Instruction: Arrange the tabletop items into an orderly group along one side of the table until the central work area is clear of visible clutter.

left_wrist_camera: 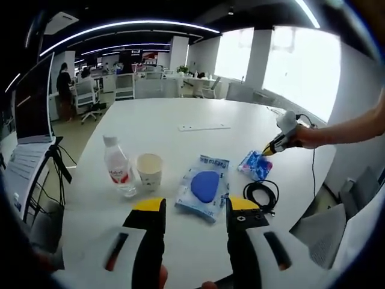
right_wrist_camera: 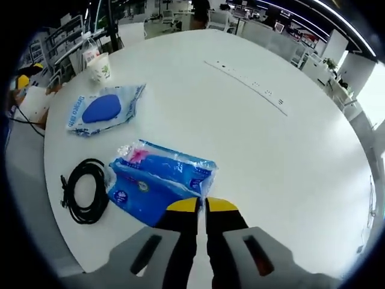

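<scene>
My right gripper [right_wrist_camera: 201, 205] is shut on the near edge of a blue tissue pack [right_wrist_camera: 159, 177] lying on the white round table [right_wrist_camera: 252, 150]. In the left gripper view that pack [left_wrist_camera: 255, 164] lies at the right, and the right gripper [left_wrist_camera: 278, 143] comes in held by a hand. My left gripper [left_wrist_camera: 196, 206] is open above the table's near edge, in front of a clear packet with a blue pad [left_wrist_camera: 204, 186]. A paper cup [left_wrist_camera: 149, 171] and a water bottle [left_wrist_camera: 118, 166] stand to its left. A black cable coil [left_wrist_camera: 261, 194] lies by the right jaw.
The cable coil [right_wrist_camera: 84, 189], blue-pad packet [right_wrist_camera: 102, 109], cup [right_wrist_camera: 100, 66] and bottle [right_wrist_camera: 90, 53] line the table's edge. A flat socket strip [right_wrist_camera: 246, 81] is set into the middle. A laptop on a stand [left_wrist_camera: 30, 108] is beside the table, office chairs beyond.
</scene>
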